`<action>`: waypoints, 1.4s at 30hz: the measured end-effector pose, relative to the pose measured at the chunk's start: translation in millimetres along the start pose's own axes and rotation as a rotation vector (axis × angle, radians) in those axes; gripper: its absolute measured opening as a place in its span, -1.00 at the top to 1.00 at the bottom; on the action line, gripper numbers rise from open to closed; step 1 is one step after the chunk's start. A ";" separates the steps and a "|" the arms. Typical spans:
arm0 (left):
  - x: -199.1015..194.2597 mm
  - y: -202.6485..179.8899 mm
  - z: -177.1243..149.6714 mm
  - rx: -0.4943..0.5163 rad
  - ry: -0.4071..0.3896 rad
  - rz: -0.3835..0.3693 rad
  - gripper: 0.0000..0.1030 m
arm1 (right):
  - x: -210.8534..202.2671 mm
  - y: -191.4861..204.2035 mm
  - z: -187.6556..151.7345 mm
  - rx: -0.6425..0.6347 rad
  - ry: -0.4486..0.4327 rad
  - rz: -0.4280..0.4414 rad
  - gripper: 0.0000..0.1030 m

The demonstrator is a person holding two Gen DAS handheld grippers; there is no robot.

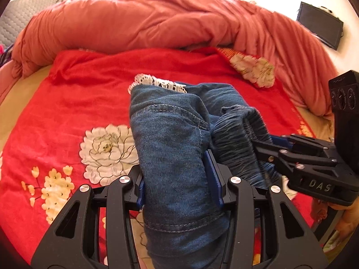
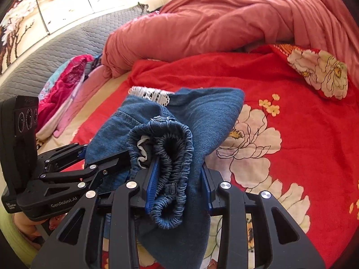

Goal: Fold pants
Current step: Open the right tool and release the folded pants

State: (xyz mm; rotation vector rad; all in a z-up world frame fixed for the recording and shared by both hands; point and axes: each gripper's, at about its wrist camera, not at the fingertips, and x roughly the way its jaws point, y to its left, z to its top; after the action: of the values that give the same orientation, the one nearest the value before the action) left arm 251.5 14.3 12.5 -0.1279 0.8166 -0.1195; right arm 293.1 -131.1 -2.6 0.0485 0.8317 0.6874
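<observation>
The pants (image 1: 170,139) are blue denim with a white lace trim (image 1: 157,83) at one end and a gathered elastic waistband (image 2: 172,163). They are bunched and held up over the red flowered bedspread (image 1: 67,103). My left gripper (image 1: 179,179) is shut on a thick fold of denim. My right gripper (image 2: 179,181) is shut on the waistband and the cloth beside it. In the left wrist view the right gripper (image 1: 264,145) comes in from the right, close beside the left one. In the right wrist view the left gripper (image 2: 107,159) holds the pants at the left.
A rumpled salmon comforter (image 1: 145,22) lies across the far side of the bed. A pile of pink and patterned clothes (image 2: 65,83) sits at the left by a grey quilted headboard (image 2: 56,47). A dark screen (image 1: 320,27) stands at the far right.
</observation>
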 end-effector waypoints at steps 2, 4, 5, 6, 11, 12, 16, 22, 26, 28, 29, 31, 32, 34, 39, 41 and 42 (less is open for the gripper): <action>10.7 8.7 -3.5 -0.026 0.032 0.009 0.30 | 11.2 -3.8 -1.8 0.013 0.029 -0.017 0.39; 17.6 14.3 -7.6 -0.037 0.055 0.023 0.30 | 21.3 -9.9 -5.7 0.035 0.060 -0.045 0.30; 19.8 16.7 -9.3 -0.042 0.063 0.024 0.30 | 22.9 -11.1 -7.8 0.044 0.067 -0.052 0.26; 20.8 17.3 -10.1 -0.044 0.067 0.023 0.30 | 24.2 -13.8 -9.6 0.055 0.075 -0.061 0.17; 19.1 14.4 -14.1 -0.029 0.068 0.033 0.23 | 23.3 -21.8 -13.0 0.082 0.090 -0.122 -0.17; 19.2 14.5 -15.0 -0.029 0.070 0.034 0.17 | 23.3 -22.5 -14.2 0.085 0.091 -0.127 -0.23; 19.0 17.1 -17.1 -0.041 0.078 0.033 0.02 | 22.9 -25.4 -17.4 0.086 0.084 -0.161 -0.45; 14.6 19.2 -17.2 -0.040 0.078 0.032 -0.25 | 19.6 -32.0 -18.9 0.113 0.070 -0.176 -0.60; 9.8 19.8 -18.3 -0.038 0.077 0.033 -0.35 | 15.5 -33.3 -18.9 0.132 0.057 -0.174 -0.61; 7.0 19.5 -18.9 -0.038 0.078 0.027 -0.45 | 12.1 -33.3 -18.2 0.144 0.044 -0.169 -0.65; 5.1 19.2 -19.3 -0.037 0.076 0.026 -0.47 | 9.7 -34.3 -18.6 0.149 0.041 -0.163 -0.68; 1.0 18.5 -20.2 -0.035 0.069 0.026 -0.55 | 4.2 -34.3 -18.2 0.160 0.024 -0.157 -0.73; -1.2 18.3 -20.7 -0.035 0.064 0.027 -0.55 | 3.5 -32.9 -17.1 0.160 0.018 -0.153 -0.73; -6.1 17.4 -21.0 -0.029 0.053 0.031 -0.60 | -0.5 -32.0 -16.5 0.159 0.010 -0.150 -0.73; -15.7 15.3 -20.4 -0.020 0.027 0.029 -0.72 | -9.1 -29.7 -16.0 0.158 -0.012 -0.150 -0.85; -20.6 13.5 -20.1 -0.011 0.010 0.036 -0.73 | -14.4 -28.1 -15.6 0.159 -0.026 -0.147 -0.85; -22.5 13.1 -20.3 -0.009 0.005 0.038 -0.75 | -17.0 -26.9 -15.8 0.158 -0.033 -0.148 -0.86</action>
State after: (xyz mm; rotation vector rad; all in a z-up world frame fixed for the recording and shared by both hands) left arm 222.1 29.3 12.8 -0.1209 0.8240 -0.0806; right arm 288.8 -165.5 -10.2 0.1386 0.8477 0.4796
